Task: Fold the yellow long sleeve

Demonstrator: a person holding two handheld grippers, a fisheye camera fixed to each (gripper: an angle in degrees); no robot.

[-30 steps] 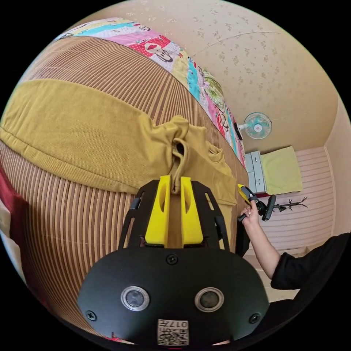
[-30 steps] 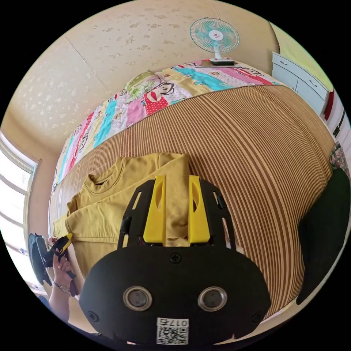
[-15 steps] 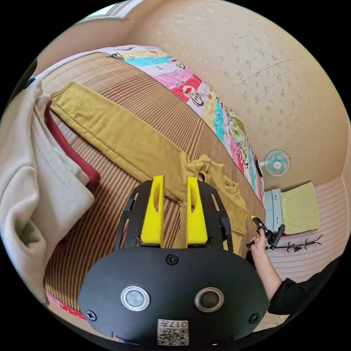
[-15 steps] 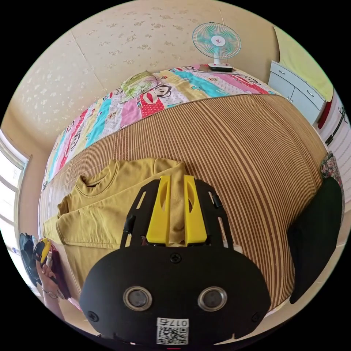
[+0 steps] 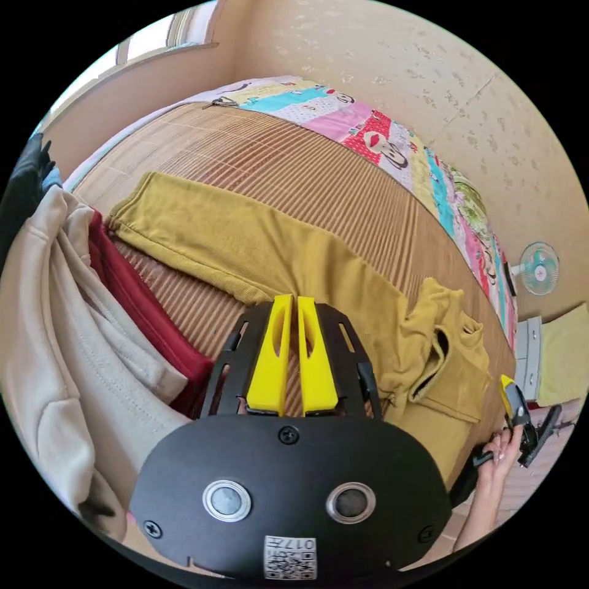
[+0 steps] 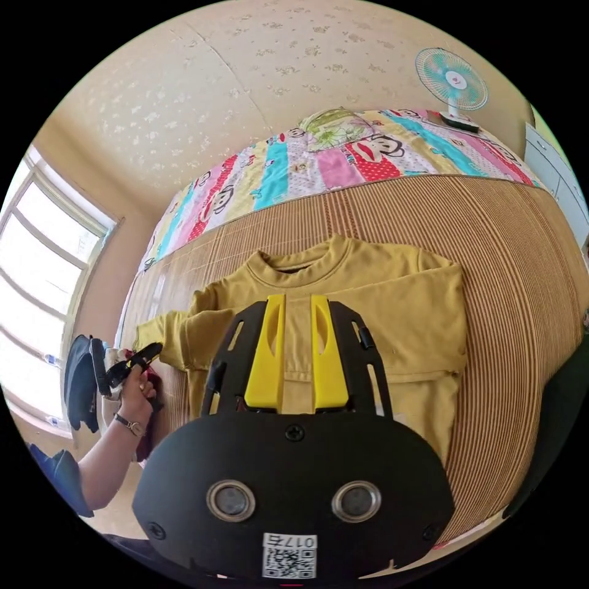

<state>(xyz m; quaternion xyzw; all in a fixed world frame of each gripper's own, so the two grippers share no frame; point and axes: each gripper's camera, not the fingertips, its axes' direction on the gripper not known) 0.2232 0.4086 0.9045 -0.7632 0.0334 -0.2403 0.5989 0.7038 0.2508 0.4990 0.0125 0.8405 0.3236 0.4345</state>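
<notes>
On striped mat, yellow long sleeve.

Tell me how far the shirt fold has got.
Done: one sleeve lies folded across the chest of the shirt, which lies flat on the mat. In hand: nothing; the left gripper is shut above the other sleeve with no cloth between its jaws, and the right gripper hovers open. Left: fold that outstretched sleeve in, then the body.

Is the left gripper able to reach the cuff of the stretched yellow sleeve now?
Probably yes. The left gripper hovers beside the sleeve, jaws nearly closed and holding nothing. The cuff lies flat on the mat, uncovered; the red garment sits alongside.
</notes>
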